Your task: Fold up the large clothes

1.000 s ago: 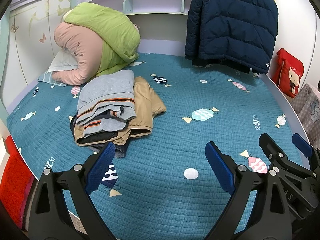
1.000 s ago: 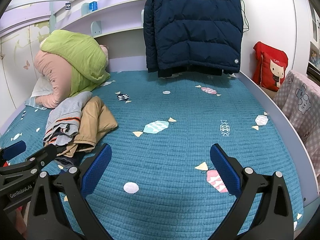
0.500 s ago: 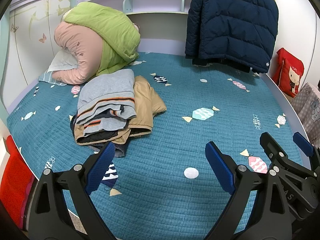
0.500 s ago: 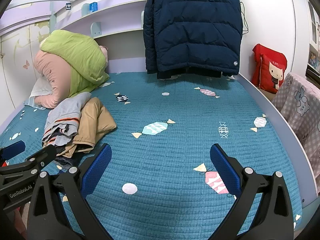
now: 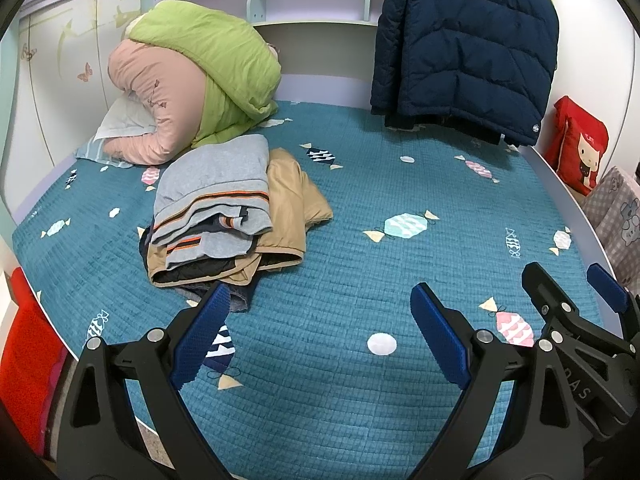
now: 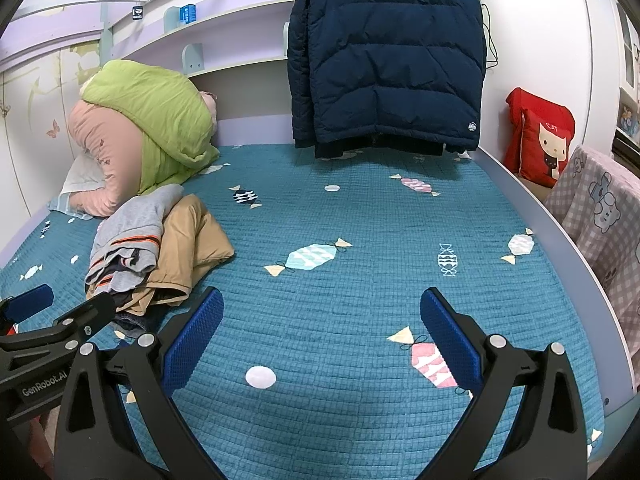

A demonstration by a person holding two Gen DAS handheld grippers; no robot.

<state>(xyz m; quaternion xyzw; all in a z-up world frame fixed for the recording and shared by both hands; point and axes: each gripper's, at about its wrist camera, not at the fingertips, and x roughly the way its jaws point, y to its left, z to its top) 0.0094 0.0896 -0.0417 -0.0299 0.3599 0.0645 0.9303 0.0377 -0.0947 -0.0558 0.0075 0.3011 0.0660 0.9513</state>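
A teal quilted bedspread, printed with pastel candy shapes and white dots, is seen across both views. At ten o'clock a grey sweater with orange and navy stripes is laid over a tan padded jacket. Behind it, a lime-green quilt is draped on a pale pink quilt. At one o'clock a navy puffer jacket with a mustard-yellow yoke is shown. At three o'clock a red cartoon-cat cushion and a grey checked blanket with blue koalas are visible.
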